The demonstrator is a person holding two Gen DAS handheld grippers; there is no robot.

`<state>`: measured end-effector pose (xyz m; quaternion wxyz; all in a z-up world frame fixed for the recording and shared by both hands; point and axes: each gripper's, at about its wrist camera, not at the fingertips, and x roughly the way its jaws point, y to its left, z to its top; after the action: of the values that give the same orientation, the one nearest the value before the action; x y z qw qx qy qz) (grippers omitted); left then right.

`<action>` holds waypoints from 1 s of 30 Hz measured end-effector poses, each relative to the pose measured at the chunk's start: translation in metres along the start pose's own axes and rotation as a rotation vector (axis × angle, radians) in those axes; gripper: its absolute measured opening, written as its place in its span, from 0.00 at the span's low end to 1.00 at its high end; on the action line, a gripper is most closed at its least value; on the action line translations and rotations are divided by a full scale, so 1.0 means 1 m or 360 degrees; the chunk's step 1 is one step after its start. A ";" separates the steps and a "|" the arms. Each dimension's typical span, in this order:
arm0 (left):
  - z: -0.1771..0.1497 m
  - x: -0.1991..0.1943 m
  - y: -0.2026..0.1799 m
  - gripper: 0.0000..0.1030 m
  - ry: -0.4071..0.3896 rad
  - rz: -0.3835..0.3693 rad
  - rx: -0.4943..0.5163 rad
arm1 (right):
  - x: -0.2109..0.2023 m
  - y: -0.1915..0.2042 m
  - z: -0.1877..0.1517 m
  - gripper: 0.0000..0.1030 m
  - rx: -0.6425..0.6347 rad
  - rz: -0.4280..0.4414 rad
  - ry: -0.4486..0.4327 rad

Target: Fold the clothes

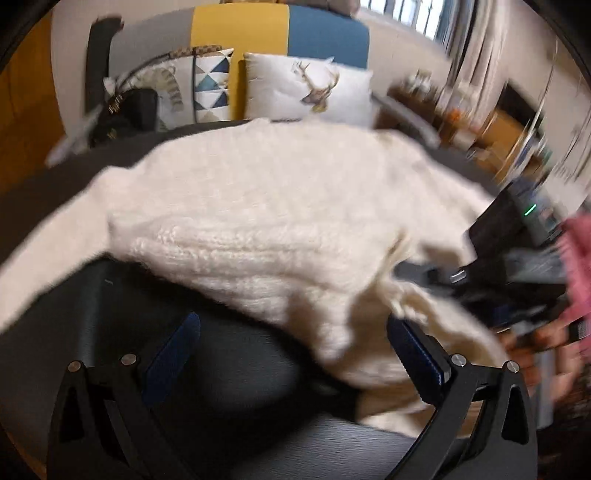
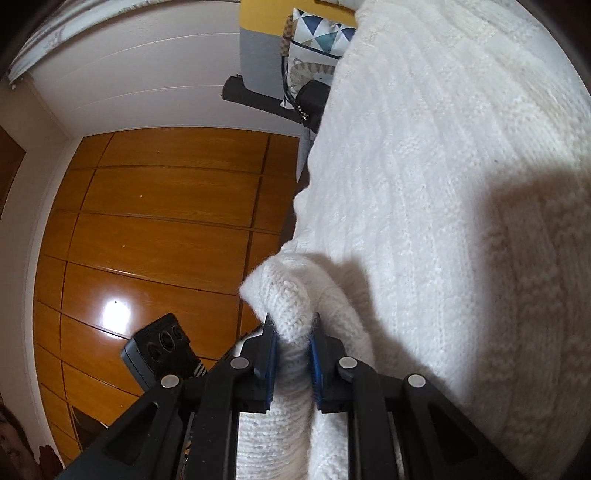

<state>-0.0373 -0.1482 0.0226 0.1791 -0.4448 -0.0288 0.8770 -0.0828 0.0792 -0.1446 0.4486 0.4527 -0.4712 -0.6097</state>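
Note:
A white chunky-knit sweater (image 1: 266, 206) lies spread over a dark grey table (image 1: 236, 373); the left wrist view is blurred. My left gripper (image 1: 295, 350) hovers at the sweater's near edge, open wide. A loose flap of knit hangs between its blue pads (image 1: 173, 350) without being pinched. In the right wrist view the sweater (image 2: 443, 184) fills the right side. My right gripper (image 2: 293, 332) is shut on a bunched fold at the sweater's edge, with the blue pads (image 2: 269, 362) pressing the knit from both sides.
Behind the table stands a sofa (image 1: 240, 33) in grey, yellow and blue with patterned cushions (image 1: 310, 88) and a black bag (image 1: 125, 110). A pink sleeve (image 1: 576, 258) and a hand show at the right. A small black device (image 2: 159, 347) sits over the wooden floor (image 2: 166, 221).

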 end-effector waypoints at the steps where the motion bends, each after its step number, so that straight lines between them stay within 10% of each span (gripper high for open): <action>1: 0.000 -0.001 0.001 1.00 -0.0003 -0.0040 -0.0012 | -0.004 0.001 -0.001 0.15 0.0001 0.0006 0.0001; 30: 0.000 0.019 -0.008 1.00 0.0037 -0.0363 -0.0114 | -0.013 -0.001 -0.011 0.15 -0.0068 -0.0030 -0.0001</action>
<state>-0.0455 -0.1342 0.0101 0.2620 -0.4549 -0.1085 0.8442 -0.0700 0.0897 -0.1453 0.4521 0.4474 -0.4540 -0.6240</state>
